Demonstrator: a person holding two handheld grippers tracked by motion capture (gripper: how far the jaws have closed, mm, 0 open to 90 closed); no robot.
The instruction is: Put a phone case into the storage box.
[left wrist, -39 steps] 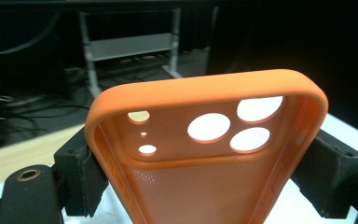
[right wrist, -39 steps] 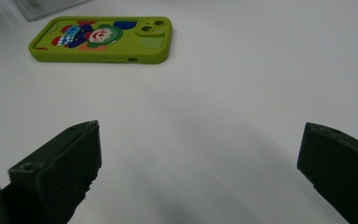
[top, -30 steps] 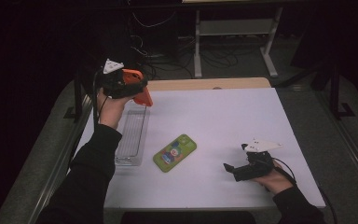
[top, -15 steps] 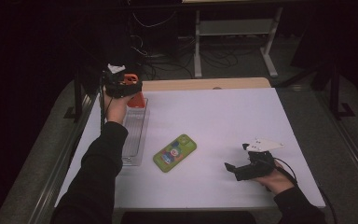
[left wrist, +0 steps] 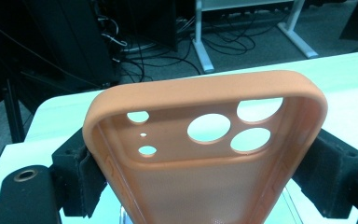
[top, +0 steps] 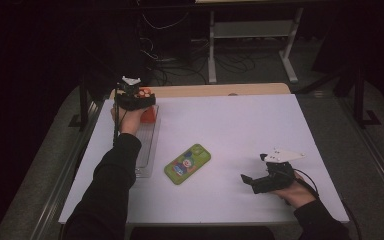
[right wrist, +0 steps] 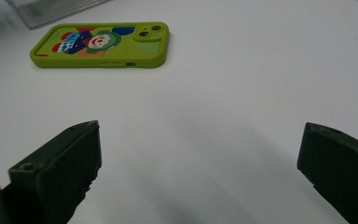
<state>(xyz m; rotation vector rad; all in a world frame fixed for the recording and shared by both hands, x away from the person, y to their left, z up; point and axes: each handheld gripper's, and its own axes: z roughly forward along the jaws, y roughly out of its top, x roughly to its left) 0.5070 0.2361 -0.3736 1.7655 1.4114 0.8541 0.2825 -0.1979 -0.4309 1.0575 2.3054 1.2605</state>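
A: High view first; we see the left gripper (top: 139,106) at the far left of the white table (top: 240,125), over the far end of the clear plastic tray (top: 147,150); it carries an orange phone case (top: 148,114).

B: We confirm from the left gripper view; the orange phone case (left wrist: 205,154) sits between the two black jaws, both pads pressed to its long sides; open side toward the camera, camera cut-outs at the far end.

A: Right gripper (top: 250,180) rests low at the near right of the table; jaws apart, nothing between them.

B: Right gripper view agrees; bare table between the jaws; a green phone case (right wrist: 103,44) printed with a cartoon lies flat beyond them, near the tray's corner (right wrist: 51,11); well apart from that gripper.
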